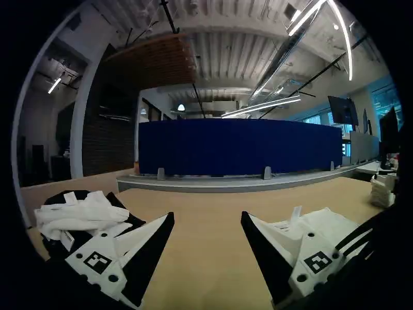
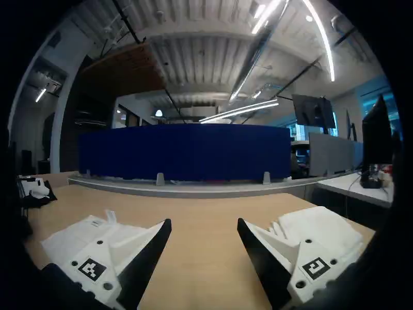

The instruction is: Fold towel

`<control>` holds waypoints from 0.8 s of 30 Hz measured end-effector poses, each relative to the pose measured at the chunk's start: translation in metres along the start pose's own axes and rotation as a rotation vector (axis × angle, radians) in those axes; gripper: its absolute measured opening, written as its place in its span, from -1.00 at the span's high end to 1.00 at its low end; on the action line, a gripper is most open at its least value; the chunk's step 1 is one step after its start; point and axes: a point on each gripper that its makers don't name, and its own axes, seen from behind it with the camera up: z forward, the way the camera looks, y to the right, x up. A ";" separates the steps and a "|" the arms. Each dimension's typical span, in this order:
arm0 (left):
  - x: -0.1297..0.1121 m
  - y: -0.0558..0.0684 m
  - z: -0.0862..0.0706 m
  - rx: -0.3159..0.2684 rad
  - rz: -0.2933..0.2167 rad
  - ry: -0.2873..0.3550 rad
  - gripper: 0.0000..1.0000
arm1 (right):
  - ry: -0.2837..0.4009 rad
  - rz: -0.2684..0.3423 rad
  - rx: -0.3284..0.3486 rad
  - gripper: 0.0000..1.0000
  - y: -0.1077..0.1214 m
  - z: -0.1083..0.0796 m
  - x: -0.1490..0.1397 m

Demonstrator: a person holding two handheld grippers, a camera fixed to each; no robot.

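Flat white cloth towel (image 2: 72, 235) lies on the tan wooden table (image 2: 206, 206) at 8 o'clock in the right gripper view, partly behind a finger. Right gripper (image 2: 203, 221) hovers low over the table, fingers spread wide, nothing between them. Left gripper (image 1: 206, 214) likewise: fingers apart, bare table between. Folded white cloth stack (image 2: 320, 227) at 4 o'clock in the right gripper view. Crumpled white cloth heap (image 1: 77, 214) at 9 o'clock in the left gripper view, on something black. Long blue partition panel (image 1: 237, 147) spans the far table edge. Dark monitor (image 2: 377, 137) at 3 o'clock.
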 end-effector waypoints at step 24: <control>0.086 0.008 0.000 -0.024 -0.004 -0.018 -0.92 | 0.026 0.004 -0.027 -0.98 0.007 -0.008 0.103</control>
